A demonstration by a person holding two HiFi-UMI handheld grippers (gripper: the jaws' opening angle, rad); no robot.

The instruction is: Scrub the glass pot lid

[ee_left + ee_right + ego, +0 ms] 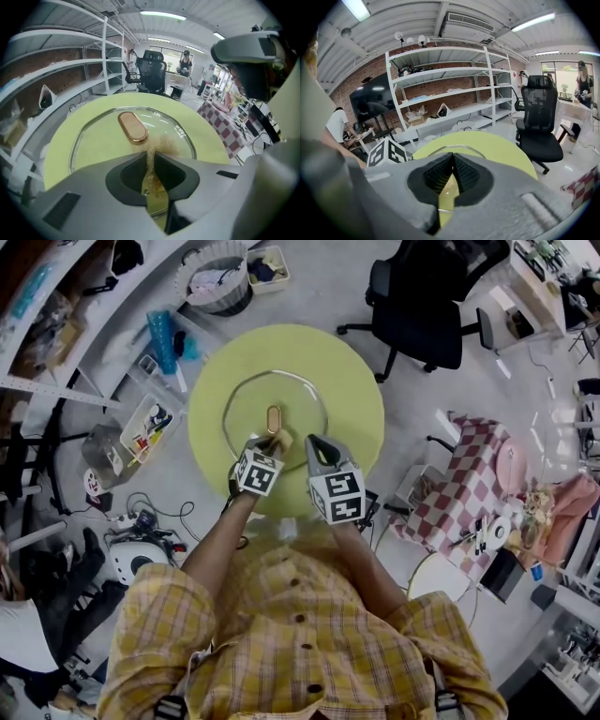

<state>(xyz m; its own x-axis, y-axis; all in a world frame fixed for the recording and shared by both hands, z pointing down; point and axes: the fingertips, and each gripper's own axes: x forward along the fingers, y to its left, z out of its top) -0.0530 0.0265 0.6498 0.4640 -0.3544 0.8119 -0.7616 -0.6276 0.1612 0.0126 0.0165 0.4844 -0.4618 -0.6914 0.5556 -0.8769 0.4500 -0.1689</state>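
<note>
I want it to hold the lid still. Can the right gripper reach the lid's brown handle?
Probably yes. The right gripper hovers near the handle of the glass pot lid, nothing between them. Its fingers are shut and must open first. The left gripper, holding a tan scrubber, sits close by.

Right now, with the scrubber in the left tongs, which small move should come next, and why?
Probably sweep the left tongs sideways, dragging the tan scrubber in a short stroke across the glass lid. These tongs are shut on the scrubber, whose tuft seems to rest on the glass just beside the copper handle. The right tongs are shut and empty.
</note>
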